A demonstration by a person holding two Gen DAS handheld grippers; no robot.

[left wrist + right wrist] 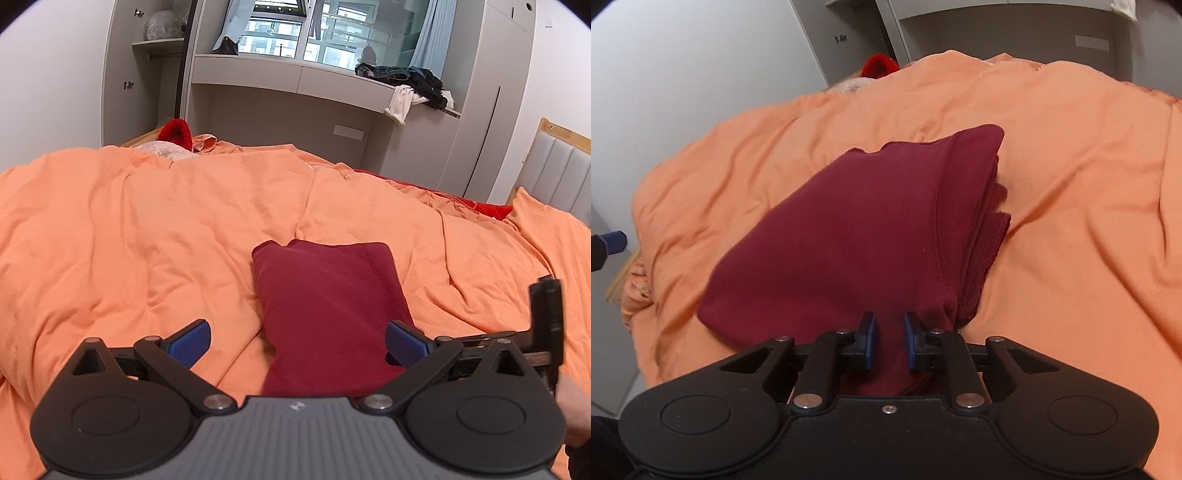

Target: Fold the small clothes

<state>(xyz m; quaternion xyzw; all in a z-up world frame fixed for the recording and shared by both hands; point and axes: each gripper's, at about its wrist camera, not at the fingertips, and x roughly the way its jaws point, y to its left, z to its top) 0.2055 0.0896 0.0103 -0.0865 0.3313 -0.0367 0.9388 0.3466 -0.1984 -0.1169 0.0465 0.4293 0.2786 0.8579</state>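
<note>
A dark red garment (325, 302) lies folded into a thick rectangle on the orange duvet (147, 221). My left gripper (297, 336) hovers over its near end, open wide, one blue pad on each side and neither touching the cloth. In the right wrist view the same garment (849, 229) shows stacked layers along its right side. My right gripper (888, 332) sits at the garment's near edge with a narrow gap between its jaws. Red cloth lies in that gap, and the pads stand slightly apart from it. A blue fingertip of the left gripper (613, 240) shows at the far left.
The rumpled duvet (1071, 184) covers the whole bed. A red item (177, 133) lies at the far left of the bed. A shelf under the window holds a pile of dark and white clothes (406, 77). A padded headboard (561, 166) stands at right.
</note>
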